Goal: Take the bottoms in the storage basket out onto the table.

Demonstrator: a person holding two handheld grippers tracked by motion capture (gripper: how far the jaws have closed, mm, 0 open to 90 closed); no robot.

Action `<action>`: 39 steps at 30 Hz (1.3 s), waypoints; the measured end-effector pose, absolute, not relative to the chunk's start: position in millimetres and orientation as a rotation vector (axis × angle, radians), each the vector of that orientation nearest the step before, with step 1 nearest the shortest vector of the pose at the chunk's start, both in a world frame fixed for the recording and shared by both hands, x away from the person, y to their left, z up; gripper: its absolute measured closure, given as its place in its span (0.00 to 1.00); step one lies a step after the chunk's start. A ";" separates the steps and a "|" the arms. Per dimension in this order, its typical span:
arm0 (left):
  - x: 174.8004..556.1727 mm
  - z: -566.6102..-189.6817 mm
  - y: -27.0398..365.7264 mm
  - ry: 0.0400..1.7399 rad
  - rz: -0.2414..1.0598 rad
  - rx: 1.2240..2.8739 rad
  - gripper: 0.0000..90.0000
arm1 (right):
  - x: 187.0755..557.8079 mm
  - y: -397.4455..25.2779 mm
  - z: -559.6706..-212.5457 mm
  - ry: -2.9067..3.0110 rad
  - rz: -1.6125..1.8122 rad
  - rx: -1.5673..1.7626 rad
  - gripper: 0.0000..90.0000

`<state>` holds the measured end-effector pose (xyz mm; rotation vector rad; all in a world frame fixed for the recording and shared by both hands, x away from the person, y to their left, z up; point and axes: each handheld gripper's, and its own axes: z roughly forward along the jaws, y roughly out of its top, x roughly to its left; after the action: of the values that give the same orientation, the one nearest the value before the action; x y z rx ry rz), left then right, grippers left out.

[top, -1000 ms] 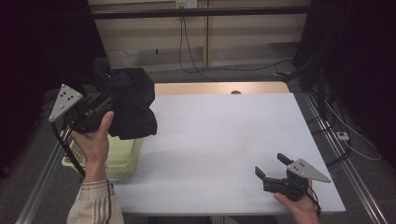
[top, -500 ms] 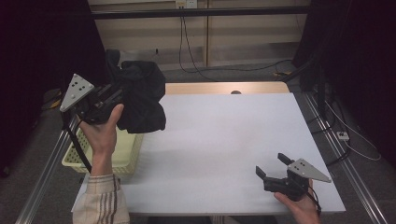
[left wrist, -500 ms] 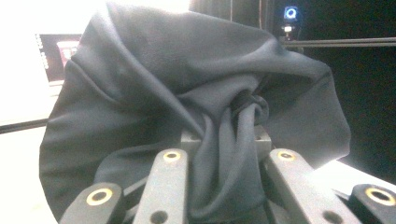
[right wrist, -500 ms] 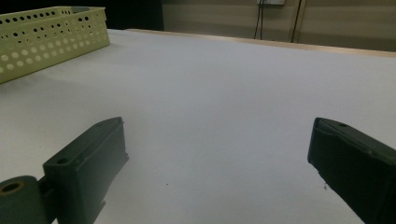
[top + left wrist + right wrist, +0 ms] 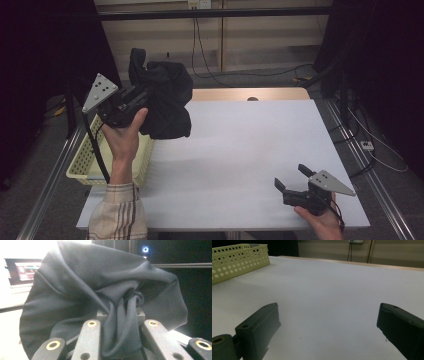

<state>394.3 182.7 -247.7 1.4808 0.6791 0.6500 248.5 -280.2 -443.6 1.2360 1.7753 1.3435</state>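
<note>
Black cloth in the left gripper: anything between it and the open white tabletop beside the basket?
Nothing visible. The black cloth hangs from the left gripper over the yellow basket edge; the tabletop beyond is bare. The right gripper sits far off, open.

plaid sleeve (image 5: 119, 215), blk grippers, prob. grey plates

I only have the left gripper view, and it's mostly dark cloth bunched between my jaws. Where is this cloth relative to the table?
Observer: The black cloth hangs in the air in the left gripper, above the table's left edge.
Operator: Anything underneath it?
Observer: A yellow perforated basket sits below your hand, at the table's left side.
Operator: And my other gripper?
Observer: The right gripper waits low at the table's near right corner, jaws wide apart and holding nothing.
</note>
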 end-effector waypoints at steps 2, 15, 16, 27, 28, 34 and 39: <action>393.8 -248.6 181.3 0.676 0.635 1.470 0.85 | 248.1 -279.4 -443.4 1.778 1.344 1.229 0.05; 391.3 -250.7 164.5 0.662 0.569 1.479 0.85 | 247.4 -279.0 -443.3 1.781 1.346 1.229 0.05; 391.6 -251.1 163.2 0.665 0.569 1.479 0.85 | 247.4 -279.0 -443.3 1.780 1.346 1.227 0.05; 388.6 -252.3 150.3 0.650 0.553 1.485 0.85 | 246.8 -279.0 -442.9 1.779 1.349 1.227 0.05; 388.4 -252.3 148.9 0.647 0.550 1.488 0.85 | 246.9 -279.0 -443.0 1.779 1.349 1.227 0.05; 388.4 -255.3 137.9 0.633 0.535 1.510 0.85 | 247.0 -279.0 -443.2 1.782 1.347 1.224 0.05; 389.0 -259.7 127.0 0.621 0.530 1.534 0.85 | 246.9 -279.1 -443.0 1.778 1.350 1.228 0.05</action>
<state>389.0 127.0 -259.7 1.5337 0.6211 0.5300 246.9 -279.1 -443.0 1.2283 1.7779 1.3496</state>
